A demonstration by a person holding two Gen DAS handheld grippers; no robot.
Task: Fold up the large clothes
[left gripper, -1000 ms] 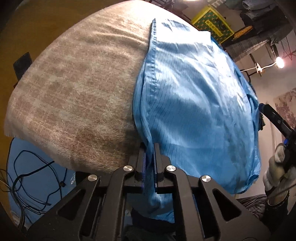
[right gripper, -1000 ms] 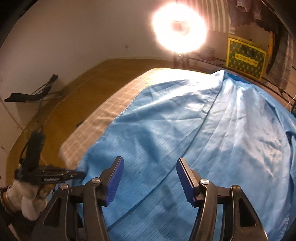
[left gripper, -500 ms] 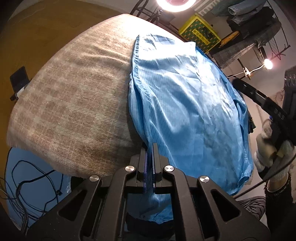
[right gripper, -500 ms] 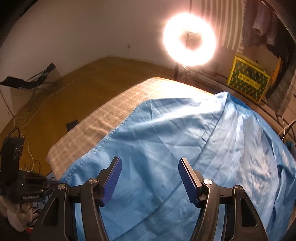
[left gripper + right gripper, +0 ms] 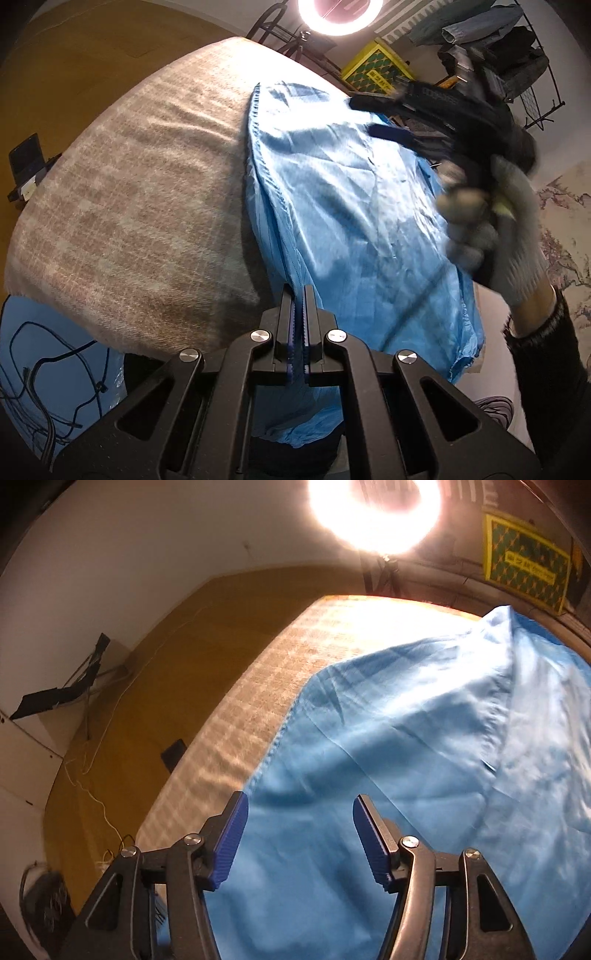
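Note:
A large light-blue garment (image 5: pixel 343 206) lies spread over a beige checked blanket (image 5: pixel 140 192) on the table. My left gripper (image 5: pixel 298 295) is shut on the garment's near hem at the table edge; cloth hangs down below it. My right gripper (image 5: pixel 299 830) is open and empty, held above the blue garment (image 5: pixel 424 757) near its left hem. In the left wrist view the right gripper (image 5: pixel 399 122) shows blurred over the garment's far part, held by a grey-gloved hand (image 5: pixel 495 221).
A bright ring light (image 5: pixel 340 14) stands beyond the table's far end, with a yellow-green box (image 5: pixel 376 70) and hanging clothes (image 5: pixel 480 33) behind. Wooden floor (image 5: pixel 147 686) lies left of the table. Cables (image 5: pixel 44 369) lie on the floor below the near edge.
My right gripper has moved forward over the garment toward its far end, staying open. My left gripper has kept its hold on the hem, and its view has tilted upward.

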